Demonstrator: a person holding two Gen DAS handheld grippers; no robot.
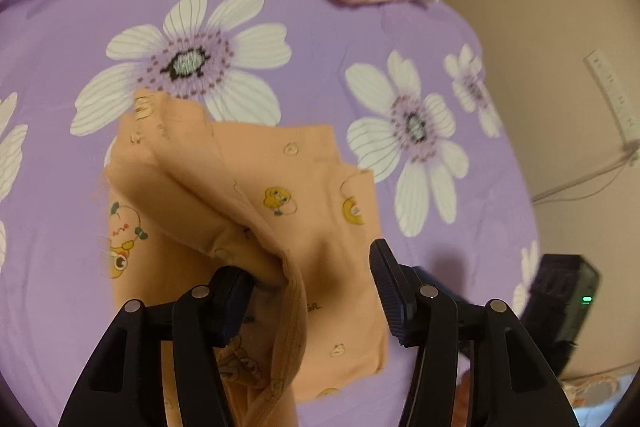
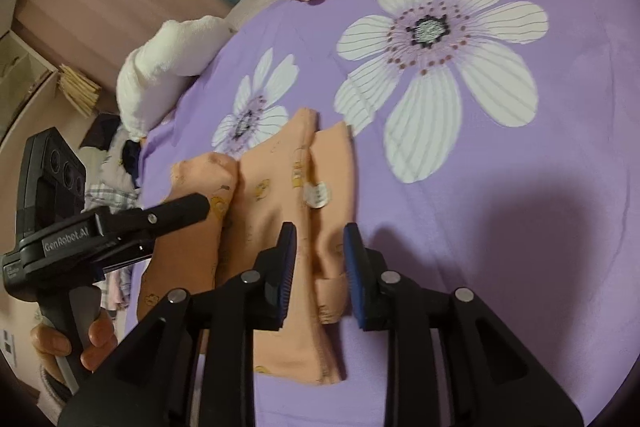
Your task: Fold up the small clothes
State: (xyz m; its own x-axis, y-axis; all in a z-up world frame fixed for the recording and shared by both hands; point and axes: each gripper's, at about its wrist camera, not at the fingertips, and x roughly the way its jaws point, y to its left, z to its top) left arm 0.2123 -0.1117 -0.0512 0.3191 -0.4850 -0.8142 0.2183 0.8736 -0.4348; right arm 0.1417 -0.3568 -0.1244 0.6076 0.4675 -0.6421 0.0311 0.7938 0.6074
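With the orange baby top (image 1: 248,211) half-folded on the purple sheet (image 1: 340,39), the left gripper (image 1: 310,267), jaws wide w/ cloth draped on one finger, and right gripper (image 2: 320,247), jaws narrow, holding nothing, should lay the flap flat & square the edges.

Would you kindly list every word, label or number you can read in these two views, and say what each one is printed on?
"GenRobot.AI": white lettering on the body of the left hand-held gripper, seen from the right wrist view.
Small dark print on the orange garment, near its lower middle: too blurred to read.
White tag on the garment: markings too small to read.
Ruler-like strip on the wall: markings unreadable.
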